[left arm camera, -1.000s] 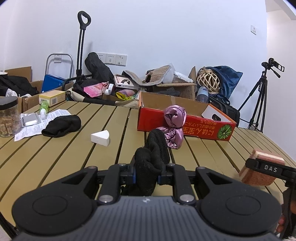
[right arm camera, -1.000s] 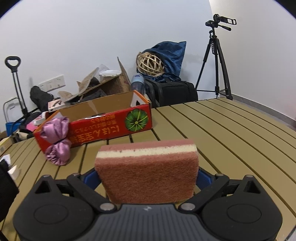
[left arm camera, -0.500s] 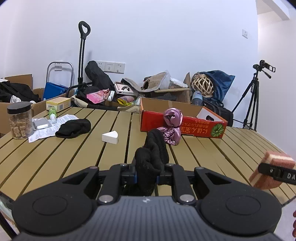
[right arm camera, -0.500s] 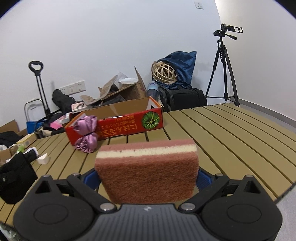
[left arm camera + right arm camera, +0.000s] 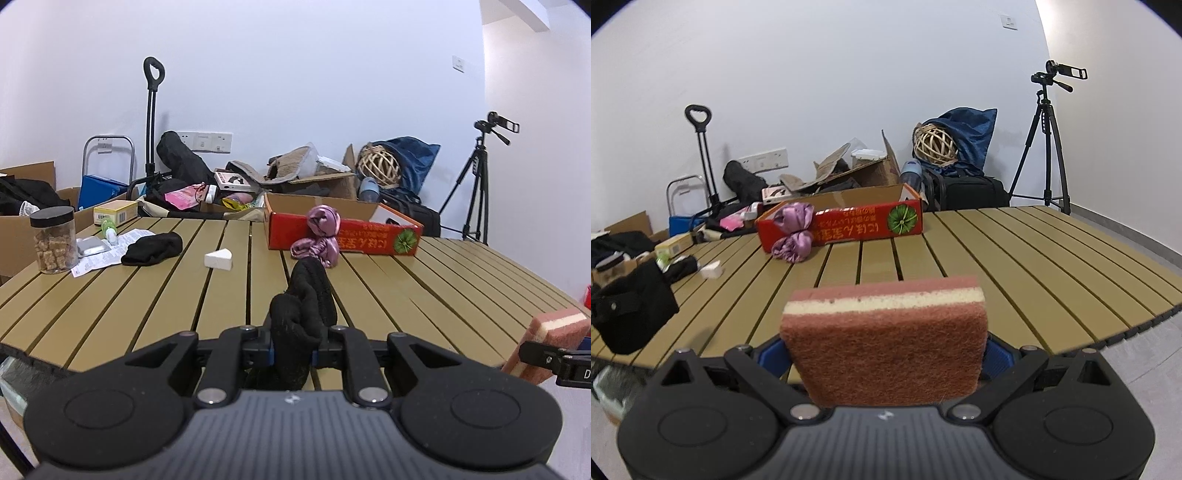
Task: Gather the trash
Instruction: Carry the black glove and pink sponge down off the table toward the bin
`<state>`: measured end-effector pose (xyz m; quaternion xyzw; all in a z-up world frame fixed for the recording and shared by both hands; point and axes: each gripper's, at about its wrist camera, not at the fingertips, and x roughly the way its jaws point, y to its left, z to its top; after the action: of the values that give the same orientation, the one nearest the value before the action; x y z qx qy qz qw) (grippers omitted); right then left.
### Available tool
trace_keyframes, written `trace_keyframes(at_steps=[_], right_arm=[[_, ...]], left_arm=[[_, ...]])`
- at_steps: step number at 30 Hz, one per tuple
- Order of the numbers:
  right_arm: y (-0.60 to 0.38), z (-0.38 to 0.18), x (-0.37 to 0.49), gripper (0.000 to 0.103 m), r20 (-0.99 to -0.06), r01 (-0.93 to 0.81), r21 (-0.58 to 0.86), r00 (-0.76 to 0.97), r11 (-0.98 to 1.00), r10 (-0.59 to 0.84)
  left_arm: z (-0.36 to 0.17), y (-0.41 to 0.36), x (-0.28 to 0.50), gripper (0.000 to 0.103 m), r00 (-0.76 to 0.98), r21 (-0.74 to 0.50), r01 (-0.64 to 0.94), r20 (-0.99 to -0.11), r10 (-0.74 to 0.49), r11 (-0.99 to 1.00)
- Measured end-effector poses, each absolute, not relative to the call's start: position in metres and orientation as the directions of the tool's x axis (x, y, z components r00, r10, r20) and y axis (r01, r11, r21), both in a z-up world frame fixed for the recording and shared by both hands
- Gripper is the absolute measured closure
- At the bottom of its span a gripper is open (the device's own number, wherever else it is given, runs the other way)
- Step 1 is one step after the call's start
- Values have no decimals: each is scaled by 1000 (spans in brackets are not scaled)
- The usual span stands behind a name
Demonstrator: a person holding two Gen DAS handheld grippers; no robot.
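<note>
The left gripper point(image 5: 291, 350) is clamped on a black sock point(image 5: 303, 317) that stands up between its fingers, above the near edge of the slatted table point(image 5: 147, 295). The right gripper point(image 5: 886, 354) pinches a pink sponge point(image 5: 886, 347) by its ends, upright, also over the table's near edge.

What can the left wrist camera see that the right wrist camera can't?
Only the left wrist view shows the left hand-held gripper shut on a black sock, and clearly shows the jar of brown cubes, the printed paper and the foil blister pack.

Only the right wrist view shows the right hand-held gripper squeezing the pink sponge from both sides.

Both show the slatted table, red cardboard box, purple satin cloth, white wedge and camera tripod.
</note>
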<state>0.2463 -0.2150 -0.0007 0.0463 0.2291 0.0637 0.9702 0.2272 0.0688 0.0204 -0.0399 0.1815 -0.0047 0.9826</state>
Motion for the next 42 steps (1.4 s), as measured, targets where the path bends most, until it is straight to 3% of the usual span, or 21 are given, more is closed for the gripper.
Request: trace_keyframes(at_steps=[13, 24, 42], right_arm=[[-217, -53, 201, 3, -574, -124, 119, 801, 985, 170], [-215, -101, 182, 3, -692, -134, 125, 699, 983, 183], [-208, -170, 186, 4, -840, -157, 128, 508, 979, 192]], left_arm=[[-2, 57, 180, 87, 914, -27, 54, -400, -60, 998], [-51, 47, 154, 87, 830, -9, 62, -556, -57, 998], [-123, 56, 182, 87, 636, 53, -40, -769, 67, 998]])
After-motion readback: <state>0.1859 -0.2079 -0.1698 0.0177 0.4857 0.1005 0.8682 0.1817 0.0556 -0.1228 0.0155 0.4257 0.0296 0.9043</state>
